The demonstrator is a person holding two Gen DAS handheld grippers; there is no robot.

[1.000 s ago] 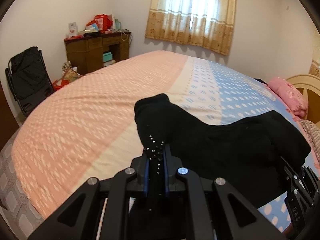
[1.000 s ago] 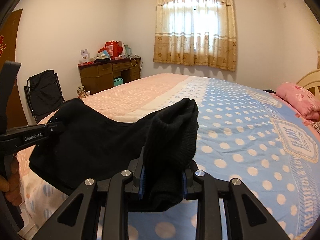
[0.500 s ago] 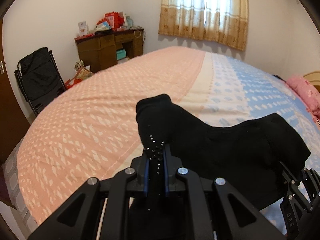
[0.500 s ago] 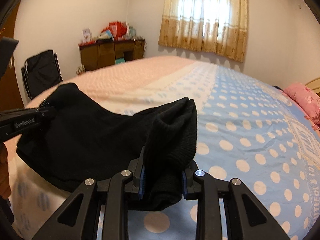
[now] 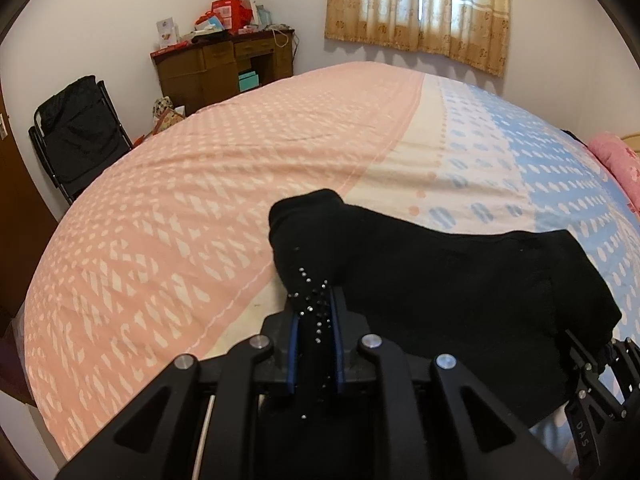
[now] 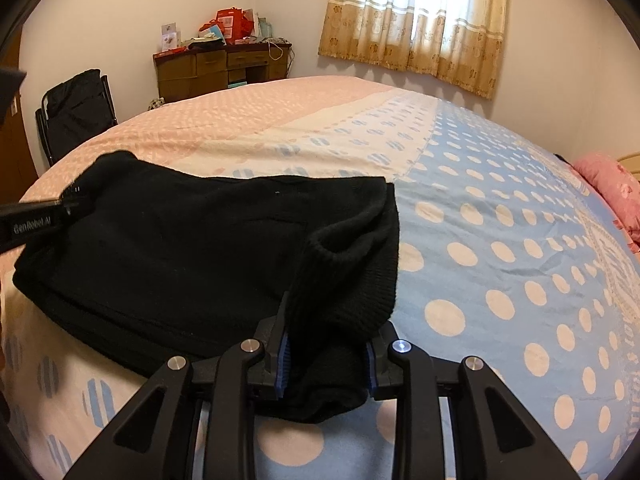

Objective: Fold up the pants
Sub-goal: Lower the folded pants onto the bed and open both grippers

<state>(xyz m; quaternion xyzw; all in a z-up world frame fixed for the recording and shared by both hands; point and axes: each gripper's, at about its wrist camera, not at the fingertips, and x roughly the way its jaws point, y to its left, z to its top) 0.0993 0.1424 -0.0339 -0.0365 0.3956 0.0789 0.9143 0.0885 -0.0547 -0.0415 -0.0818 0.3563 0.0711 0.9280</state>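
Note:
The black pants (image 6: 192, 248) lie spread low over the bed between my two grippers; they also show in the left wrist view (image 5: 460, 280). My left gripper (image 5: 314, 320) is shut on one black corner studded with small rhinestones. My right gripper (image 6: 326, 344) is shut on a thick ribbed fold of the pants. The left gripper's body (image 6: 32, 220) shows at the left edge of the right wrist view, and the right gripper's body (image 5: 600, 392) at the lower right of the left wrist view.
The bed (image 5: 200, 200) has a pink, cream and blue dotted cover (image 6: 500, 220). A pink pillow (image 6: 608, 184) lies at the far right. A wooden desk (image 5: 224, 64) with clutter and a black folding chair (image 5: 76, 136) stand by the far wall under a curtained window (image 6: 420, 20).
Both grippers have come down and forward with the pants. The cloth hung sagging between them before and now rests flatter on the bed cover.

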